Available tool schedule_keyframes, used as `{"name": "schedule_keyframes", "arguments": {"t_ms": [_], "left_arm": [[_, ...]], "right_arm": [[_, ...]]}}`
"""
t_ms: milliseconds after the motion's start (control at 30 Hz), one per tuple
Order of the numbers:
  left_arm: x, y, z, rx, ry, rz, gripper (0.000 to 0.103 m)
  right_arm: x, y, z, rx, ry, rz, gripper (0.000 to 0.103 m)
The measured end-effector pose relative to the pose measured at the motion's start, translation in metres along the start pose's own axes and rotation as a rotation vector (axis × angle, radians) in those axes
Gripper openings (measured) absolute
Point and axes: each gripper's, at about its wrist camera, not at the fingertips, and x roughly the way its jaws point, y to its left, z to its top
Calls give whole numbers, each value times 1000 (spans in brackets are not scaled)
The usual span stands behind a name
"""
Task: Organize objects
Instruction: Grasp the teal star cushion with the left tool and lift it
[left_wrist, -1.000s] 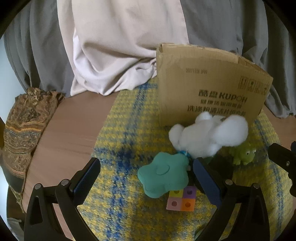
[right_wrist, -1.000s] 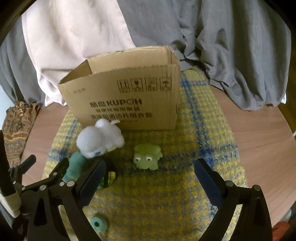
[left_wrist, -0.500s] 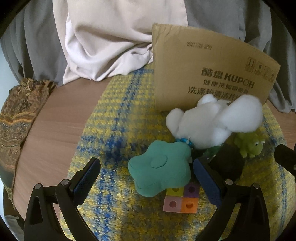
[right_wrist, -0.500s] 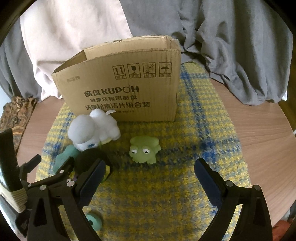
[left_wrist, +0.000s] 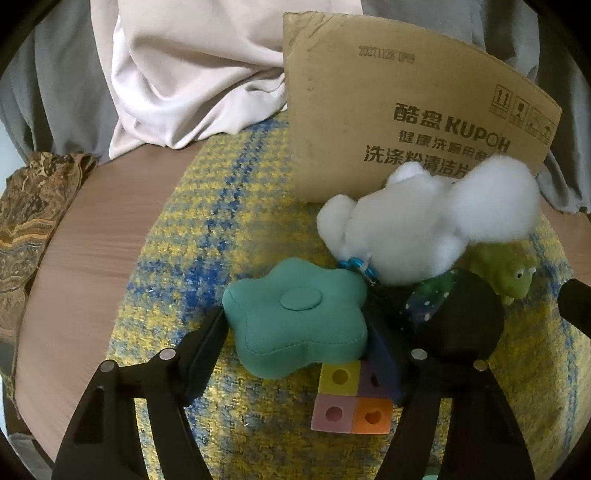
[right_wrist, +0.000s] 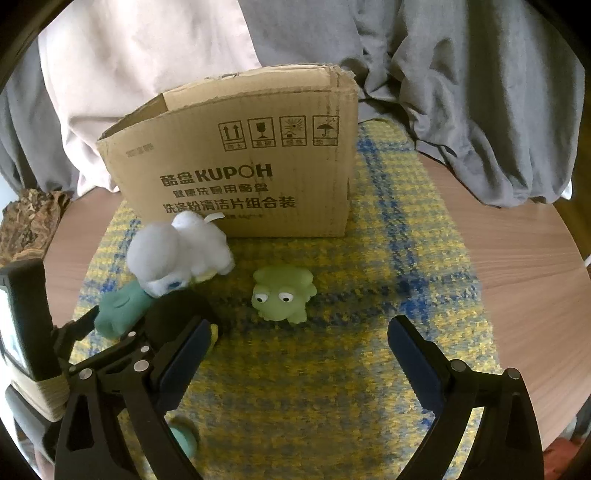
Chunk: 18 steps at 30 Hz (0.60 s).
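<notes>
My left gripper (left_wrist: 295, 345) has its fingers on both sides of a teal flower-shaped cushion (left_wrist: 299, 312), closing on it; it also shows in the right wrist view (right_wrist: 120, 308). Behind it lie a white plush toy (left_wrist: 424, 229), a black round object (left_wrist: 458, 321) and a green frog toy (left_wrist: 506, 266). A four-colour block (left_wrist: 351, 398) lies under the cushion's edge. My right gripper (right_wrist: 295, 350) is open and empty, just in front of the frog (right_wrist: 282, 293). An open cardboard box (right_wrist: 240, 166) stands behind the toys.
A yellow-and-blue woven mat (right_wrist: 332, 369) covers the middle of a round wooden table (right_wrist: 535, 277). Grey and beige cloth (right_wrist: 461, 92) hangs behind. A patterned fabric (left_wrist: 29, 206) lies at the left edge. A small teal ring (right_wrist: 184, 437) lies near my right gripper.
My left gripper has moved forward to the teal cushion and its fingers have narrowed around it. My right gripper has moved closer to the frog and stays open.
</notes>
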Motion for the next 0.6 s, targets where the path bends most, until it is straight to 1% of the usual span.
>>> {"name": "schedule_keyframes", "arguments": {"t_ms": [233,467,600], "left_arm": [[-13,5,-5,-2,-23,9,69],[-37,22,-16,-16,-64,48,69],[-50,32,-28,-29,-79,67,69]], "right_arm": [[-5,4,-3,-9,-5,10,97],[-10,18,-12,-28,-6,44,97],[-13,29,-22,-44,-2,67,97]]}}
